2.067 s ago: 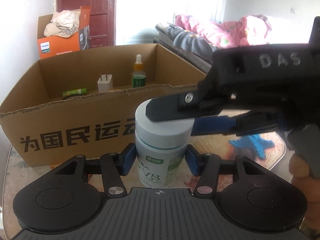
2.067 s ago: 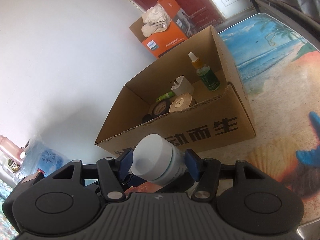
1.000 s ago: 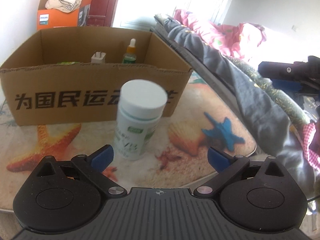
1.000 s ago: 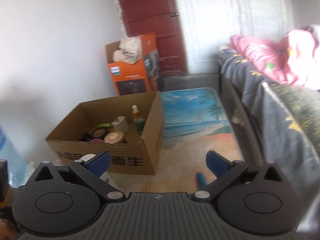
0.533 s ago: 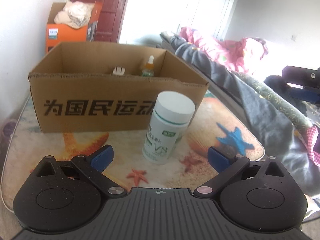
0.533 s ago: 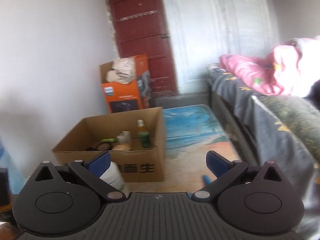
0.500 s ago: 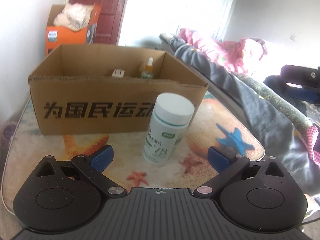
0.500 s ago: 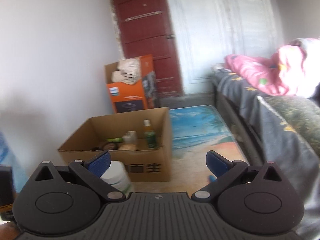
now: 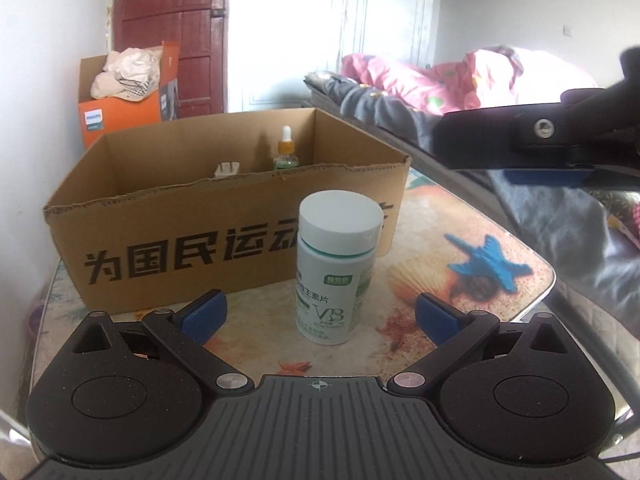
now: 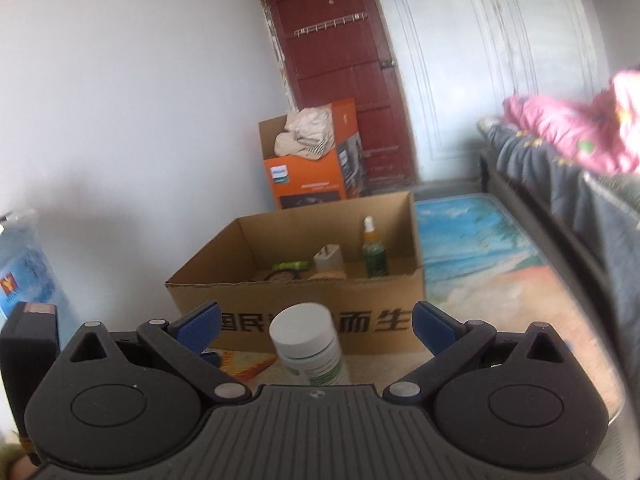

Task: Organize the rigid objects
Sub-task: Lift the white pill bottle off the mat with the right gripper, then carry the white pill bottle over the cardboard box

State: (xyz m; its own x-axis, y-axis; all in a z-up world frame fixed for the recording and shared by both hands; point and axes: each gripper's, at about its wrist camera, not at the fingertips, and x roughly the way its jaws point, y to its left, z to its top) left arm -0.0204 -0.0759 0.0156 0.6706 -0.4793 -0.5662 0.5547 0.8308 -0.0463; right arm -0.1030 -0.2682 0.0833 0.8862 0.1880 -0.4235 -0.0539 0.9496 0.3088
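Note:
A white pill bottle (image 9: 335, 266) with a green label stands upright on the table in front of an open cardboard box (image 9: 224, 216). It also shows in the right wrist view (image 10: 308, 350). My left gripper (image 9: 320, 314) is open and empty, its blue pads either side of the bottle and short of it. My right gripper (image 10: 316, 328) is open and empty, above and behind the bottle. The box (image 10: 312, 280) holds a dropper bottle (image 10: 374, 256), a white charger plug (image 10: 329, 258), a green tube (image 10: 291, 266) and round tins.
The table (image 9: 500, 248) has a beach-print top with a blue starfish picture. The right gripper's body (image 9: 540, 148) hangs at the right in the left wrist view. An orange box (image 10: 312, 168) with cloth stands by a red door. A bed with a pink quilt (image 9: 440, 80) lies right.
Both grippers let go of the bottle, which now stands on the table, and drew back open. In the last half second the right gripper came closer over the bottle.

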